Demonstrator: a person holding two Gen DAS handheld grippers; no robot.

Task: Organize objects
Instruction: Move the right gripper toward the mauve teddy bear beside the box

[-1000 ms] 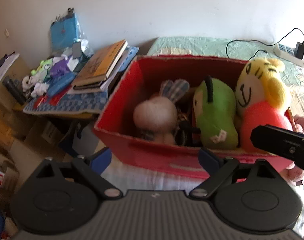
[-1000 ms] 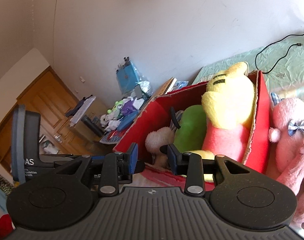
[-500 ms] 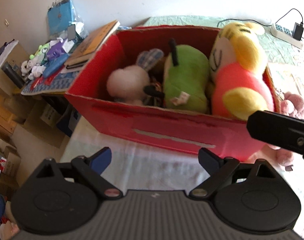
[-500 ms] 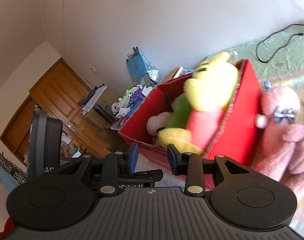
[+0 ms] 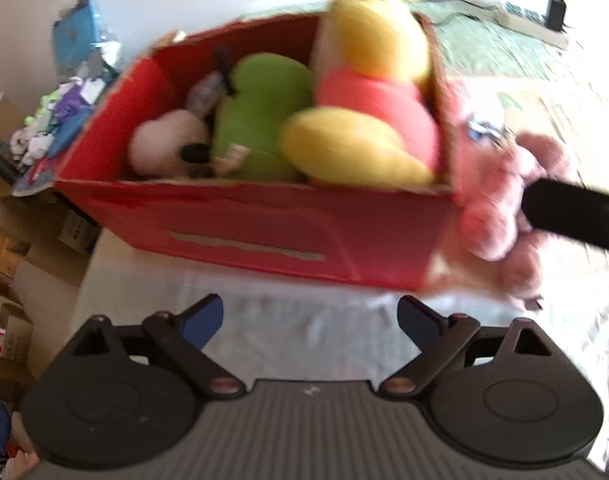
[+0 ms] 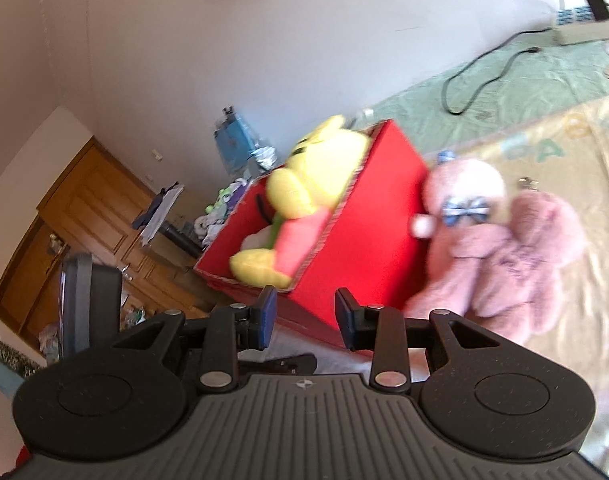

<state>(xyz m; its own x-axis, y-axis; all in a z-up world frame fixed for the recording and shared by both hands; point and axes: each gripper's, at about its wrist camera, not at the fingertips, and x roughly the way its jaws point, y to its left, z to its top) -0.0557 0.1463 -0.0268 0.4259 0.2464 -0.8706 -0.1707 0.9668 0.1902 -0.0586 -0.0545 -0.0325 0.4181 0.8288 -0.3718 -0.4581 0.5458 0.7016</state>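
A red box stands on the bed and holds a yellow and red plush, a green plush and a white rabbit plush. The box and the yellow plush also show in the right wrist view. A pink plush lies on the bed against the box's right side; it also shows in the left wrist view. My left gripper is open and empty in front of the box. My right gripper is partly open and empty, near the box's corner.
A cluttered side table with small toys stands left of the box. A power strip and black cable lie on the green sheet by the wall. Wooden doors are at far left. Cardboard boxes sit on the floor.
Both grippers have pulled back from the red box. The box looks smaller in both views, and the pink plush beside it has come into fuller view. Jaw openings are unchanged.
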